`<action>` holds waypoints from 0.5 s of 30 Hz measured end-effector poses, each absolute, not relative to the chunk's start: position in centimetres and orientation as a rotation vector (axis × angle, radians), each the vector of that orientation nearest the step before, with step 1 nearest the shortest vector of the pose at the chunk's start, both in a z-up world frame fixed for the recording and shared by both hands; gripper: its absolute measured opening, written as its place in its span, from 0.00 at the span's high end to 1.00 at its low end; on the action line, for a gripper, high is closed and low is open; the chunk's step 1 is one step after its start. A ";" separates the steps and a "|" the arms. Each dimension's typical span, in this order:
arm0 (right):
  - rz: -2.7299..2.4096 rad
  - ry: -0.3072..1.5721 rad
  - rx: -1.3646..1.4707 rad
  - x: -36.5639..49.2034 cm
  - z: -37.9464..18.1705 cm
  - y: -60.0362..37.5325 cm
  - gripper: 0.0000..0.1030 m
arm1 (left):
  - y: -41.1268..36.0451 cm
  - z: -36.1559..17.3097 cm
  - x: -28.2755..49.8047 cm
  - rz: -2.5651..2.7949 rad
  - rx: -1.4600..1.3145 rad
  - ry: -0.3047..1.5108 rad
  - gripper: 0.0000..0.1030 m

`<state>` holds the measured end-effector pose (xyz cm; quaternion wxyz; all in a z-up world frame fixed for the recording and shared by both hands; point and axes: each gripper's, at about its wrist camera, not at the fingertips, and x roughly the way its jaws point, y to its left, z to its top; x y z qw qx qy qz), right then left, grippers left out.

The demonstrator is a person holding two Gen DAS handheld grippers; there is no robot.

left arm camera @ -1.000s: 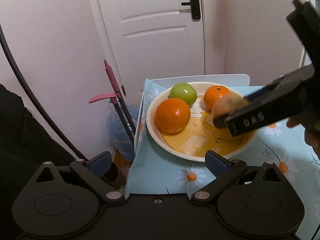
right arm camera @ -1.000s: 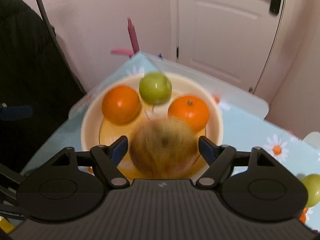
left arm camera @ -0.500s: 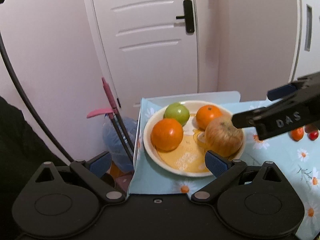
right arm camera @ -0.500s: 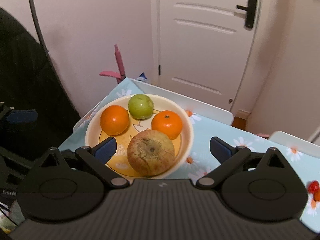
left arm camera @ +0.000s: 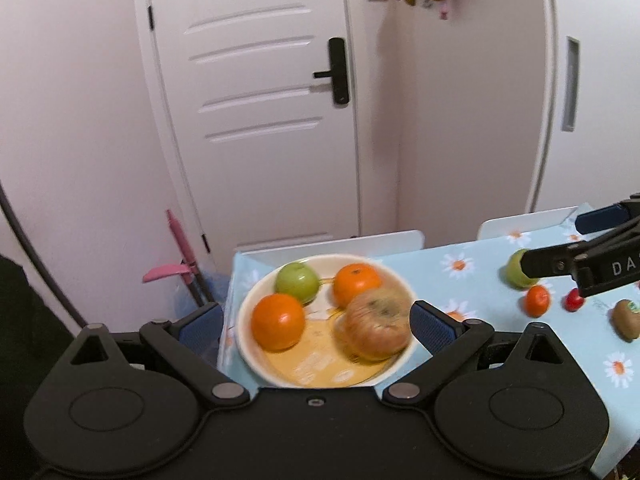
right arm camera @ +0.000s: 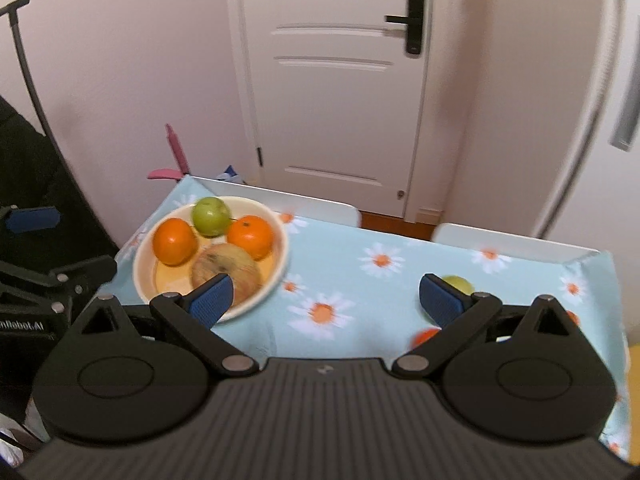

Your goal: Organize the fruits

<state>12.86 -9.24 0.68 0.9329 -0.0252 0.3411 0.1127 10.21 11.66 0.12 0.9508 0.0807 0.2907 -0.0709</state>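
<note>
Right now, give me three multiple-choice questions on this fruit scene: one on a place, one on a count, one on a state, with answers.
1. Where does the brown apple lie?
A. in the plate
B. on the cloth
C. in a gripper

2. How many fruits lie in the plate?
A. two
B. four
C. six

3. How is the right gripper?
A. shut on an orange
B. shut, empty
C. open, empty

Answers: 1 A, it sits inside the rim beside the oranges. 2 B, two oranges, a green apple, a brown apple. 3 C, its fingers stand wide apart, nothing between.
</note>
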 end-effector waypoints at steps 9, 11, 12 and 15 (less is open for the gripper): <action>0.133 0.685 -0.026 9.1 1.5 -18.3 0.00 | 4.7 1.6 9.5 -0.213 0.188 0.571 0.02; 0.106 0.686 -0.025 8.3 1.5 -20.4 0.00 | 2.7 1.7 9.5 -0.243 0.200 0.568 0.02; 0.095 0.689 -0.024 7.9 1.4 -21.3 0.00 | 2.0 1.5 9.6 -0.256 0.204 0.568 0.03; 0.064 0.709 -0.005 7.2 1.1 -24.1 0.00 | -0.7 1.4 9.8 -0.307 0.221 0.570 0.03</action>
